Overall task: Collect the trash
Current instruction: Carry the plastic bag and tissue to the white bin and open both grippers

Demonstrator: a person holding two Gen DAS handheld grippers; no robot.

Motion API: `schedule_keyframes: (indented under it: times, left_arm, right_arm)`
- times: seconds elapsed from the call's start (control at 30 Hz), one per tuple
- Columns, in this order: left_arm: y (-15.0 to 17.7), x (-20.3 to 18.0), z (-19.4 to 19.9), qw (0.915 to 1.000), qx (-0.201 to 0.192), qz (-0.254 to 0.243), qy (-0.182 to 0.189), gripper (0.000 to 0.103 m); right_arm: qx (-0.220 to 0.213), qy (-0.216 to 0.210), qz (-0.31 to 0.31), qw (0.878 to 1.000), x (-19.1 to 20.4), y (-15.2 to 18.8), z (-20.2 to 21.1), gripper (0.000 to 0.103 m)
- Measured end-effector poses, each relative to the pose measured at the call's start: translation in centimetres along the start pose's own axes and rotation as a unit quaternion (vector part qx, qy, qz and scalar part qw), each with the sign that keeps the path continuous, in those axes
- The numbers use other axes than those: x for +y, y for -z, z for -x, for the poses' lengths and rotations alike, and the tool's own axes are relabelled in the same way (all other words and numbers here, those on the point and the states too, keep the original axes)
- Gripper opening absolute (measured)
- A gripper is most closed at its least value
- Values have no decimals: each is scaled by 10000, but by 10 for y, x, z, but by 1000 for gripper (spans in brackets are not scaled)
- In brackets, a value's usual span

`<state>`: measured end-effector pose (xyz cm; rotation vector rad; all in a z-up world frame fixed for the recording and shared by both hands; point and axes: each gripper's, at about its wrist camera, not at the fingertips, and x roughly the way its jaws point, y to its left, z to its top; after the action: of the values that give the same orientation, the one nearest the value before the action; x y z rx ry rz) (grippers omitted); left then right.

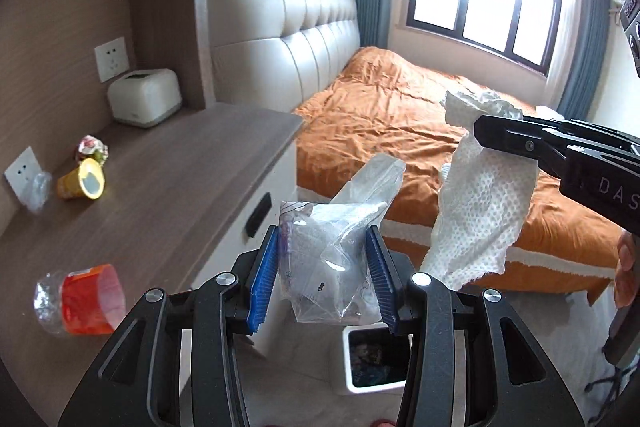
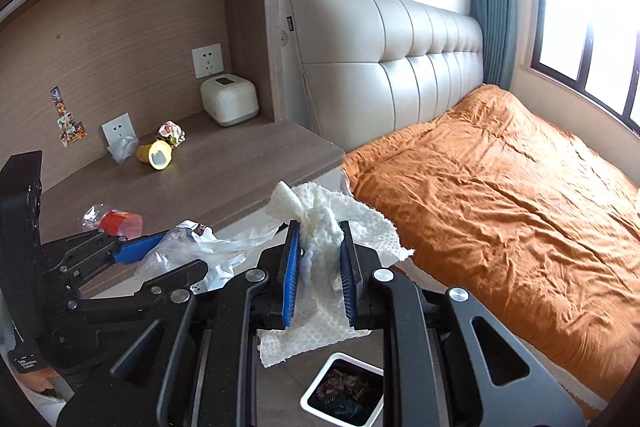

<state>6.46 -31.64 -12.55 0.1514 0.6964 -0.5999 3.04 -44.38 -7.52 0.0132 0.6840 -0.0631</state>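
Left gripper [image 1: 326, 267] clamping clear plastic bag [image 1: 332, 259], right gripper [image 2: 319, 277] clamping paper towel [image 2: 320, 227], both above open bin [image 2: 342, 393]

Desk [image 2: 224, 179]: dispenser box [image 2: 229, 105] at the back corner, below a wall socket [image 2: 207, 60]. Tipped cup [image 2: 156, 155] in front of a crumpled wrapper [image 2: 171, 133], beside a 2nd socket [image 2: 117, 134]. Squashed bottle [image 1: 78, 301] near the front edge. Bed [image 2: 500, 211] to the desk's right. Bin [image 2: 340, 391] on the floor before the desk.
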Motion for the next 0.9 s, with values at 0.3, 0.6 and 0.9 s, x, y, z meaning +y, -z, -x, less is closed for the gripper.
schedule_keyframes:
  times: [0.3, 0.6, 0.9]
  left_arm:
    - [25, -50, -63, 9982, 413, -231, 373, 43]
    - [96, -70, -159, 9921, 1098, -262, 550, 43]
    - [210, -84, -268, 9745, 1917, 90, 1161, 54]
  right_arm:
    - [490, 130, -277, 9983, -47, 51, -20, 20]
    - [1215, -55, -463, 9915, -75, 133, -88, 21]
    - [2007, -191, -627, 9775, -87, 249, -186, 24]
